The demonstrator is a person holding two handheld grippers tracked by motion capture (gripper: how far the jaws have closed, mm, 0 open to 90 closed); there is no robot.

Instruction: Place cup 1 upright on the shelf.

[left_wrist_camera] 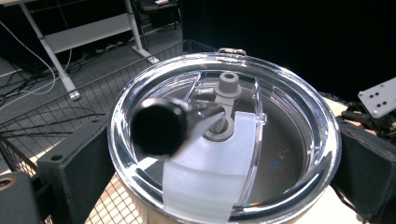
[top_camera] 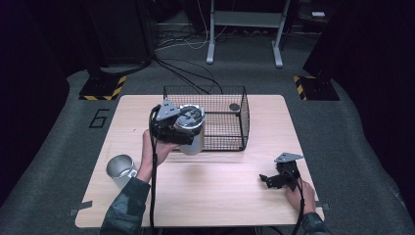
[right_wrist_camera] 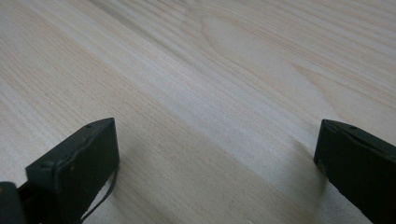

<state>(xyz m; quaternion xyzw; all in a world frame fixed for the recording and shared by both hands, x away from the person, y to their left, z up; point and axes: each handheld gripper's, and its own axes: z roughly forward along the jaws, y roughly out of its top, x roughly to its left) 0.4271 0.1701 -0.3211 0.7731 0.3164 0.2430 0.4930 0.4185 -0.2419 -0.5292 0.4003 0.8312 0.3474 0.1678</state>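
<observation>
Dark room, grey carpet, wooden table (top_camera: 210, 191) in the middle with a wire basket (top_camera: 222, 120) at its far side. Left gripper (top_camera: 172, 128) has its jaws clamped across the sides of a steel tumbler (top_camera: 192, 134), one black pad on each flank in the left gripper view. Tumbler sits at the basket's near left corner, just outside the mesh as far as I can tell; can't tell whether its base touches the table. Long axis roughly vertical, top tilted slightly, mouth up. Clear lid (left_wrist_camera: 224, 135) is on, straw port and slider facing the camera; a dark blurred rod (left_wrist_camera: 161, 126) crosses the lid close to the lens. Second cup (top_camera: 121, 170), open and metallic, stands near the table's left front edge, well apart from the tumbler. Right gripper (top_camera: 274, 180) rests low near the right front of the table, jaws wide apart over bare wood, nothing between them.
</observation>
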